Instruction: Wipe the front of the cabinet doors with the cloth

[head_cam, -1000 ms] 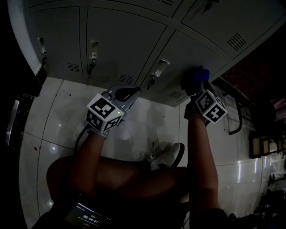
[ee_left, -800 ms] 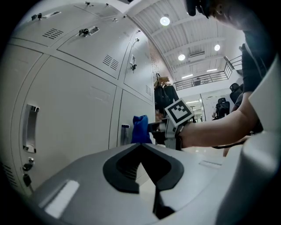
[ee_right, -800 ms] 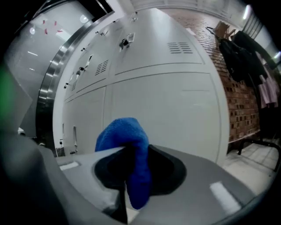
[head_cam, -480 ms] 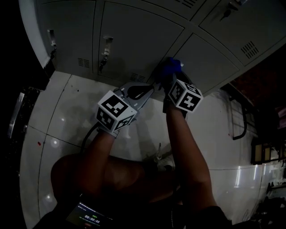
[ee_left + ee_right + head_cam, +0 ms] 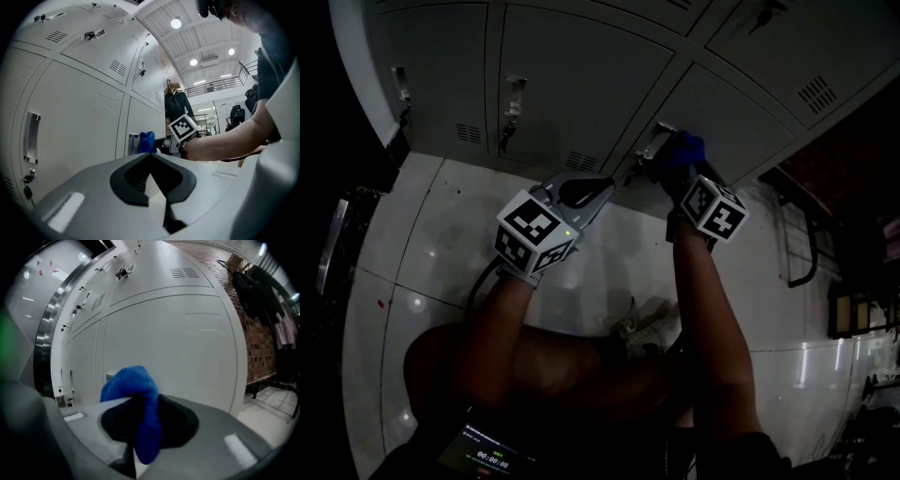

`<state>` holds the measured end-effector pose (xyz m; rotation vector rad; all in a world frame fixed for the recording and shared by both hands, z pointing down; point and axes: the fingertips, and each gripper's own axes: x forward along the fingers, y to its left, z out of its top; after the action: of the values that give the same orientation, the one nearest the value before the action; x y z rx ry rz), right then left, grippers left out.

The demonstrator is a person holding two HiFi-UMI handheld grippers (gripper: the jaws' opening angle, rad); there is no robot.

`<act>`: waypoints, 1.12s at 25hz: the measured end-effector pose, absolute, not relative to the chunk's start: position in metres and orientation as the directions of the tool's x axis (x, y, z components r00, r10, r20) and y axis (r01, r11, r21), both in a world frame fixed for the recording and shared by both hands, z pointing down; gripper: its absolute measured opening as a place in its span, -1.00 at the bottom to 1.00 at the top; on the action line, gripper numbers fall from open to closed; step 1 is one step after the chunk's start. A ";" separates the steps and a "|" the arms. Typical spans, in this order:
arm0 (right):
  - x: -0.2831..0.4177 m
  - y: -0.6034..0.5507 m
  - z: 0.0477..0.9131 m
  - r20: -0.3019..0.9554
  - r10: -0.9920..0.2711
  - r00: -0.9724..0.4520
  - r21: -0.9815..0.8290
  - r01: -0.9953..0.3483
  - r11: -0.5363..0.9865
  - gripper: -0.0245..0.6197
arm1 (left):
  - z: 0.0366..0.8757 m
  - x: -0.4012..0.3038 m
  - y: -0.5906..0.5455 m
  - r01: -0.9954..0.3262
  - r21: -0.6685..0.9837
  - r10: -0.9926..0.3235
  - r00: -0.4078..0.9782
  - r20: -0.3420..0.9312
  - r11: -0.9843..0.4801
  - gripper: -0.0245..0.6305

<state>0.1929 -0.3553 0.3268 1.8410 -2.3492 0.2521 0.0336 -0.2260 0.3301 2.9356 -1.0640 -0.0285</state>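
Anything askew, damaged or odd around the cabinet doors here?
Nothing stands out. The doors look shut and undamaged; the blue cloth, clamped in the right tongs, sits by a door handle; the left tongs are shut, empty.

The left claw is shut and empty. In the middle, the right claw holds a blue cloth against the cabinet doors.

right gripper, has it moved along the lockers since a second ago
Yes. In the head view the right gripper with the cloth has shifted left, from well right of the handle to right beside it.
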 end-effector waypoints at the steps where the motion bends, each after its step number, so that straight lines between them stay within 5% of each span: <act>1: 0.205 -0.355 0.327 0.219 -0.950 -0.222 -0.039 -0.975 0.219 -0.69 | 0.331 0.034 -0.226 -0.640 0.023 -0.640 0.768 -0.009 -0.768 -0.93; 18: 0.369 -0.344 0.331 0.230 -0.972 0.046 -0.094 -0.993 -0.070 -0.69 | 0.335 0.041 -0.224 -0.622 0.009 -0.622 0.783 0.008 -0.783 -0.92; 28: 0.270 -0.327 0.339 0.197 -0.974 -0.109 -0.094 -0.991 0.092 -0.69 | 0.336 0.040 -0.225 -0.629 0.013 -0.629 0.777 0.009 -0.777 -0.92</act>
<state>0.2705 -0.3274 0.3389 2.0383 -2.2579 0.3113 0.0395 -0.2254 0.3359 2.9467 -1.0434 0.0059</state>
